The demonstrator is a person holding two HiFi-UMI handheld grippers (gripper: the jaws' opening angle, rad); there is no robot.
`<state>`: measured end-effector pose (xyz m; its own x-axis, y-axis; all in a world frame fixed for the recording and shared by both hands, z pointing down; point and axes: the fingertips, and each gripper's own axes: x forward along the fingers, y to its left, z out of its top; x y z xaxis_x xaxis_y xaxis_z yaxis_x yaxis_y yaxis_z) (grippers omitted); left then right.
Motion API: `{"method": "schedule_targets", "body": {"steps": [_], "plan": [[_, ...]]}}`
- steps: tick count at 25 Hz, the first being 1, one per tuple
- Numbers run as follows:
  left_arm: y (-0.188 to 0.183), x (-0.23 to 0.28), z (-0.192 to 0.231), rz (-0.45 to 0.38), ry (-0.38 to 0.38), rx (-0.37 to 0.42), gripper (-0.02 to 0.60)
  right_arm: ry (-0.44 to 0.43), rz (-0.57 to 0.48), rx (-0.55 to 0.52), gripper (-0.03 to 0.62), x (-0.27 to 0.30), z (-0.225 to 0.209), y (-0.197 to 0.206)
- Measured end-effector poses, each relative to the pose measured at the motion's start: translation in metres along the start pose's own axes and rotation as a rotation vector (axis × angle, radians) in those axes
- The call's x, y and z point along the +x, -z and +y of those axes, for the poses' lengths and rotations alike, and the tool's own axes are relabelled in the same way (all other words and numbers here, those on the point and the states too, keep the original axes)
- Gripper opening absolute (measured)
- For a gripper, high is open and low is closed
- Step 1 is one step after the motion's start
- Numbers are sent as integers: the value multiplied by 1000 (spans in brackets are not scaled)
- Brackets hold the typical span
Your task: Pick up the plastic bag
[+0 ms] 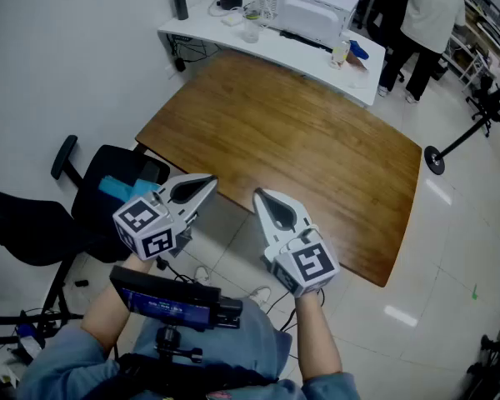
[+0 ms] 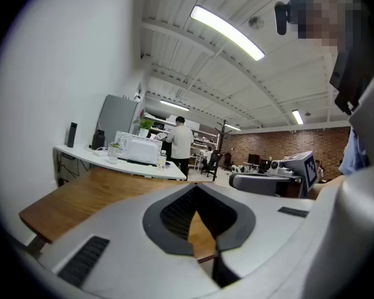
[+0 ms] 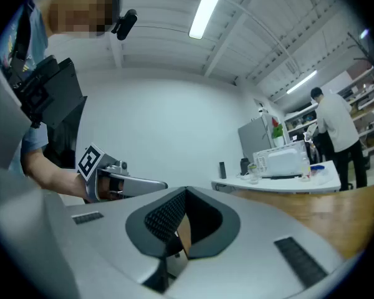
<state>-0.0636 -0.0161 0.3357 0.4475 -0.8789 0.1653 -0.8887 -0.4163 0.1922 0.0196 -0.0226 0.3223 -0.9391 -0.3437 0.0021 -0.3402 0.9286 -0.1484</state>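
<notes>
Both closed. Your left gripper (image 1: pixel 205 185) and right gripper (image 1: pixel 262 197) have their jaws together with nothing between them. They hang side by side at lower centre of the head view, just off the near edge of the wooden table (image 1: pixel 317 148).

Plastic bag: I can't locate it. Nothing bag-like shows on the wooden top. Two candidates, neither one clear:
- a turquoise item (image 1: pixel 115 187) on the black chair (image 1: pixel 100 202), mid left
- clutter on the white desk (image 1: pixel 233 44), top of frame, beside the white appliance (image 1: pixel 308 7)

Risks from here:
- Wrong target. You commit before confirming which item is the bag, so look first.
- Going in with the jaws shut. You'd shove or crumple the film instead of straddling it, so open before you descend.
- Thin film. Pinching a single loose layer probably lets it slide out on the lift, so grab a bunched fold.
- If it's the chair item, the armrest and seat back crowd the left gripper and it could snag on them.
- If it's on the white desk, it's a long reach across the table, with a person (image 1: pixel 425 15) standing at the far end.
</notes>
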Motion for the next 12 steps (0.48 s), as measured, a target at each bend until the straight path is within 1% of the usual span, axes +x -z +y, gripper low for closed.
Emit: {"method": "schedule_targets", "body": {"steps": [4, 5, 9, 12], "plan": [[1, -17, 21, -56, -99, 16, 5, -57, 24, 18, 0, 20, 8, 17], [4, -25, 26, -65, -134, 16, 5, -75, 33, 26, 26, 26, 12, 24], [25, -78, 52, -49, -311, 19, 5, -195, 71, 63, 26, 63, 45, 51], [36, -120, 75, -58, -415, -4, 5, -279, 98, 92, 26, 97, 76, 68]]}}
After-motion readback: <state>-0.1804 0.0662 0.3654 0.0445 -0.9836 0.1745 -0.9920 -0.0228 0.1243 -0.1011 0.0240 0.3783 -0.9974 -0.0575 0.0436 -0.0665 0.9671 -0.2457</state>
